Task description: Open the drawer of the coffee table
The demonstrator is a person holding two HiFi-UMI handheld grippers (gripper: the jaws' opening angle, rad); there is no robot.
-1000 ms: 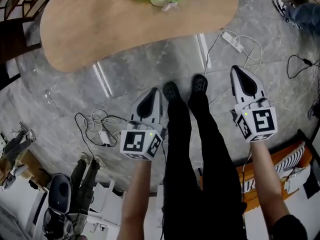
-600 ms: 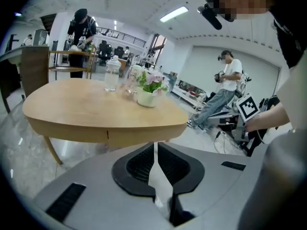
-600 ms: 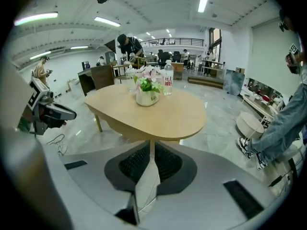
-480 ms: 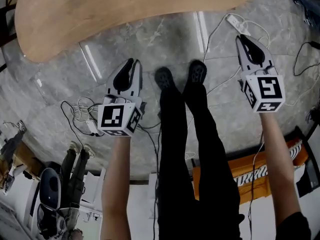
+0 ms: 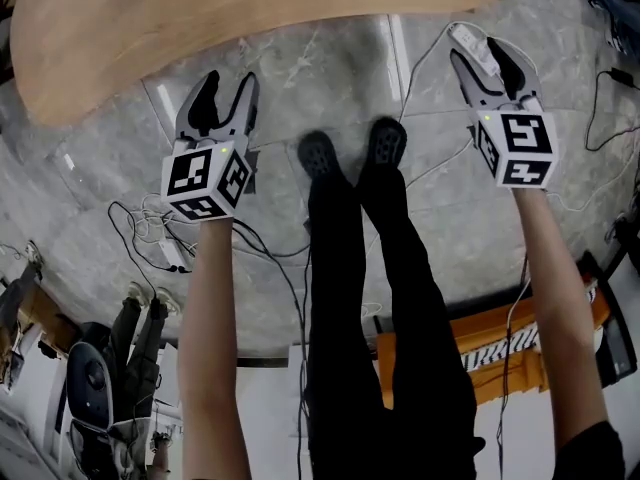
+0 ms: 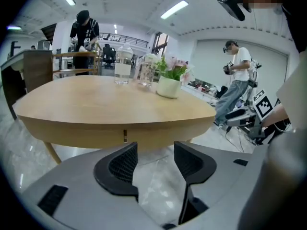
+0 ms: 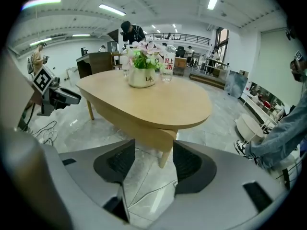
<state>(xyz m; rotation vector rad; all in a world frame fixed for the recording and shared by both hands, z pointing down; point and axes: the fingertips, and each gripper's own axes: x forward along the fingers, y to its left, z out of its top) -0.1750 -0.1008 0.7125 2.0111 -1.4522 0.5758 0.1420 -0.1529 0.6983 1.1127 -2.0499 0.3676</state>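
Observation:
The oval wooden coffee table fills the top of the head view. In the left gripper view its front apron carries a small drawer pull, and the drawer sits flush. My left gripper hovers over the floor just short of the table's edge, its jaws opening with nothing between them. My right gripper is near the table's right end, its jaws also opening and empty. The table's far end and one leg lie ahead of it.
A flower pot and glass bottles stand on the table. The person's legs and shoes are between the grippers. Cables and a power strip lie on the marble floor. Other people stand in the background.
Both grippers have dropped and moved forward toward the table's edge. Their jaws, shut before, now stand apart.

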